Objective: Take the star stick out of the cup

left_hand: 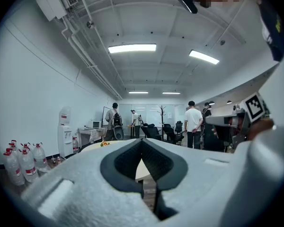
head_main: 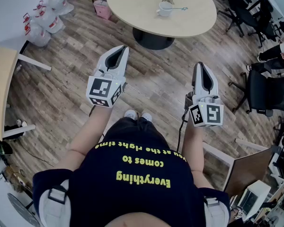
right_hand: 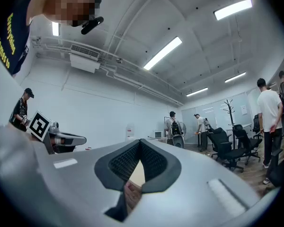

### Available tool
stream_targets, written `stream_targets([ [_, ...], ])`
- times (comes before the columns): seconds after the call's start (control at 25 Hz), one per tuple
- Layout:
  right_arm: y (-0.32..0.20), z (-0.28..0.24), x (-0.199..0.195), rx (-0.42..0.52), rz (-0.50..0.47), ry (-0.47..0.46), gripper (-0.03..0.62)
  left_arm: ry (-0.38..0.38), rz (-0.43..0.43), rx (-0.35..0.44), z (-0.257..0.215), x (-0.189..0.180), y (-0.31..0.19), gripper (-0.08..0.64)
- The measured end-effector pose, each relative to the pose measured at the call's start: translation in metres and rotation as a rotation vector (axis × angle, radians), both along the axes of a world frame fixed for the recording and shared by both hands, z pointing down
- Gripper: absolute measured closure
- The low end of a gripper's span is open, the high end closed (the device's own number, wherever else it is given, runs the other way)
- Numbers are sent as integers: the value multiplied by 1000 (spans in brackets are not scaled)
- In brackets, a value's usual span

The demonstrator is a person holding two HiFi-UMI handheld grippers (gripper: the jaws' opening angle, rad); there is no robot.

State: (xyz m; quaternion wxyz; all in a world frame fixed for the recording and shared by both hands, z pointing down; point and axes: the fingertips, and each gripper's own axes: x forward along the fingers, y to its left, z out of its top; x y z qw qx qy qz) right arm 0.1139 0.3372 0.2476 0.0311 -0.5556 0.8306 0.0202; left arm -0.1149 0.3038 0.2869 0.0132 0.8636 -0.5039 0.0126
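A white cup (head_main: 164,9) stands on the round beige table (head_main: 132,8) far ahead of me. The star stick (head_main: 179,8) leans out of the cup to the right, with a pale blue tip. Both grippers are held level over the wooden floor, well short of the table. My left gripper (head_main: 124,48) is shut and empty, and its closed tips (left_hand: 142,140) show in the left gripper view. My right gripper (head_main: 199,64) is also shut with nothing in it (right_hand: 140,142). The cup is hidden in both gripper views.
Large water bottles (head_main: 41,18) and a pink box (head_main: 103,8) sit on the floor at the far left. Black office chairs (head_main: 262,86) stand to the right. A wooden desk (head_main: 1,84) is at the left. Several people (left_hand: 194,124) stand across the room.
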Motion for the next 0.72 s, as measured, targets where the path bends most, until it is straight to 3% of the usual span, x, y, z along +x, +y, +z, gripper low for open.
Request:
stream_targets([
  [0.52,-7,-3,24,8,-48,-26,581,-11,-18,-1,2,28,-1,560],
  [0.72,-13,10,35,-26,-78,8,559,-31,-6,-34,10,47,0,557],
])
